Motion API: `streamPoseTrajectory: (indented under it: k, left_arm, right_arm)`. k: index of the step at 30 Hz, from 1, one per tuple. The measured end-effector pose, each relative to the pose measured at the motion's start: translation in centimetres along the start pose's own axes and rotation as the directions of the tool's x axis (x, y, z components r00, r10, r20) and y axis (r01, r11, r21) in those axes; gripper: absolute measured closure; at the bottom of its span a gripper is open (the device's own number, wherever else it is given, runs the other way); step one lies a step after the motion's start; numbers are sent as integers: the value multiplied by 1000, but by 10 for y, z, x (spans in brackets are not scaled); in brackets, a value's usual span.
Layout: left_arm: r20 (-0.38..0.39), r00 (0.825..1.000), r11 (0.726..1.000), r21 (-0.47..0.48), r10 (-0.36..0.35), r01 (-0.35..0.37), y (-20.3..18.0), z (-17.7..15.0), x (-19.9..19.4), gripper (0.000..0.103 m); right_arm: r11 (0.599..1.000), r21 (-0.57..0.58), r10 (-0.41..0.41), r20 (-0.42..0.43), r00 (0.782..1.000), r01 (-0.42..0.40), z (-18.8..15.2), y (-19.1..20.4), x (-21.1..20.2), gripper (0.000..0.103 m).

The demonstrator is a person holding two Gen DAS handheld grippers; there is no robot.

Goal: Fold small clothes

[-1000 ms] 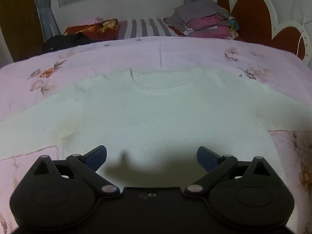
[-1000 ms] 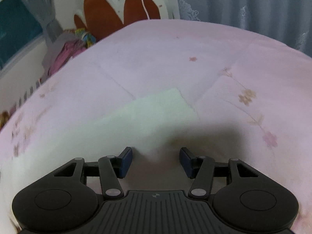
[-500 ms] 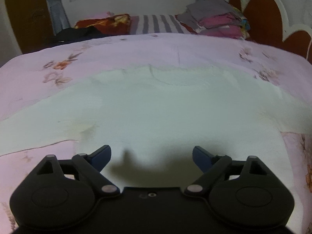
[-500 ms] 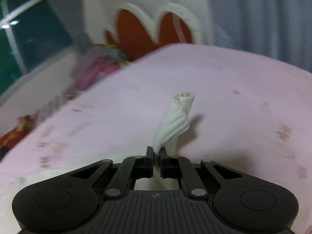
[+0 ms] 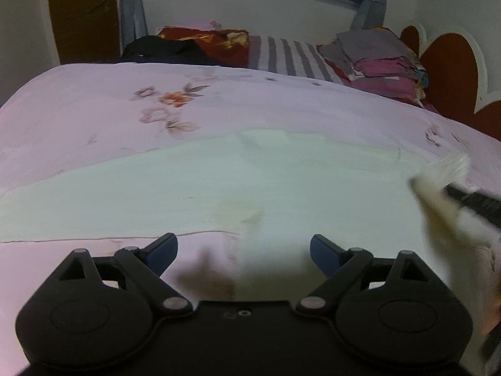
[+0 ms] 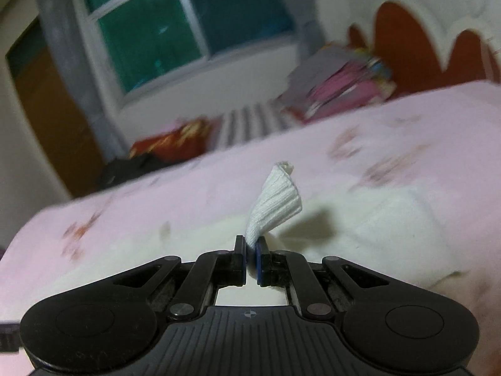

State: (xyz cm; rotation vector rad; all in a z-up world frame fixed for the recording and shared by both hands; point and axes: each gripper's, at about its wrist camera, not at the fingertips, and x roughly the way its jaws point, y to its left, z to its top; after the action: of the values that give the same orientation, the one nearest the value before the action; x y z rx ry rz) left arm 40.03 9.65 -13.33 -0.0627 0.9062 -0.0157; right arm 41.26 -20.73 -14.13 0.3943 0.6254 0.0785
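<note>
A white knit sweater [image 5: 219, 185] lies flat on the pink floral bedspread [image 5: 94, 109]. My left gripper [image 5: 243, 250] is open and empty, low over the sweater's near edge by its left sleeve. My right gripper [image 6: 251, 249] is shut on the ribbed cuff of the sweater's right sleeve [image 6: 275, 203] and holds it lifted above the sweater body [image 6: 391, 219]. In the left wrist view the lifted sleeve [image 5: 438, 188] and the right gripper show blurred at the right edge.
A stack of folded clothes [image 5: 375, 56] sits at the bed's far right by the red headboard [image 5: 451, 72]. A striped pillow [image 5: 281, 53], a red patterned cloth [image 5: 203, 37] and a black garment [image 5: 162, 48] lie along the far edge under the window.
My right gripper shut on the right sleeve's cuff, lifted it and swung it left over the sweater. My left gripper moved left toward the left sleeve and stayed open.
</note>
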Motion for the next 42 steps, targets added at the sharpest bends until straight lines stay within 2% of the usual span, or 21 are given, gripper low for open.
streamPoseTrajectory:
  k: [5, 7, 8, 9, 12, 13, 14, 16, 19, 20, 22, 25, 27, 28, 29, 30, 32, 36, 39, 42]
  left_arm:
    - [-18, 999, 999, -24, -40, 39, 28, 2, 9, 12]
    - [-20, 997, 997, -30, -68, 68, 33, 3, 13, 12]
    - [-21, 996, 996, -32, -85, 85, 33, 4, 15, 11]
    - [-20, 995, 994, -33, -102, 102, 33, 5, 17, 11]
    - [-19, 985, 984, -48, -171, 170, 25, 7, 28, 10]
    - [-32, 978, 977, -58, -206, 204, 19, 9, 34, 11]
    - [-49, 964, 964, -63, -262, 258, 13, 9, 41, 13]
    - [-89, 946, 949, -70, -313, 307, -3, 10, 58, 23]
    - [-136, 927, 937, -72, -350, 343, -23, 7, 85, 37]
    - [-143, 927, 938, -70, -348, 341, -30, 6, 92, 40]
    - [-98, 941, 946, -45, -325, 322, -43, 4, 96, 41]
    - [-80, 951, 954, -32, -299, 297, -61, 3, 98, 55]
    - [-71, 959, 961, -9, -276, 276, -70, 3, 100, 73]
    - [-70, 962, 964, 1, -265, 266, -75, 2, 101, 77]
    - [-68, 964, 966, 7, -258, 259, -79, 2, 101, 83]
    - [-63, 966, 967, 12, -252, 253, -81, 2, 100, 90]
    - [-51, 970, 970, 31, -239, 241, -86, 2, 97, 99]
    - [-4, 968, 967, 50, -251, 251, -88, 6, 86, 100]
    - [68, 962, 965, 28, -263, 262, -81, 17, 70, 99]
    - [131, 962, 971, 0, -238, 240, -63, 27, 57, 99]
  right_arm:
    - [998, -58, 18, -127, 992, -25, -42, 57, 39, 97]
    - [993, -114, -30, -162, 986, 12, -54, 73, 47, 78]
    - [992, -126, -31, -160, 987, 11, -56, 72, 43, 46]
    - [992, -127, -19, -150, 988, 0, -53, 71, 41, 23]
    - [983, -180, -59, -84, 995, 43, -46, 69, 19, 22]
    - [979, -196, -76, -75, 994, 60, -45, 66, 13, 22]
    - [975, -207, -95, -68, 993, 79, -45, 65, 9, 22]
    - [959, -238, -166, -38, 985, 152, -46, 52, -6, 22]
    - [935, -254, -260, -19, 965, 247, -47, 26, -15, 22]
    - [931, -251, -279, -21, 960, 265, -48, 17, -16, 22]
    - [917, -258, -321, -18, 947, 305, -49, -2, -16, 22]
    - [906, -256, -353, -16, 935, 338, -49, -27, -16, 22]
    - [905, -246, -364, -21, 931, 348, -48, -41, -15, 24]
    - [905, -243, -365, -26, 931, 348, -48, -47, -14, 29]
    - [907, -241, -365, -34, 930, 347, -49, -53, -12, 37]
    - [908, -239, -365, -46, 930, 345, -48, -58, -10, 41]
    - [910, -232, -365, -58, 929, 343, -46, -68, -7, 41]
    - [913, -219, -365, -60, 929, 344, -43, -81, -8, 41]
    - [915, -206, -367, -66, 928, 347, -42, -90, -7, 41]
    - [924, -186, -351, -76, 933, 333, -42, -95, -5, 41]
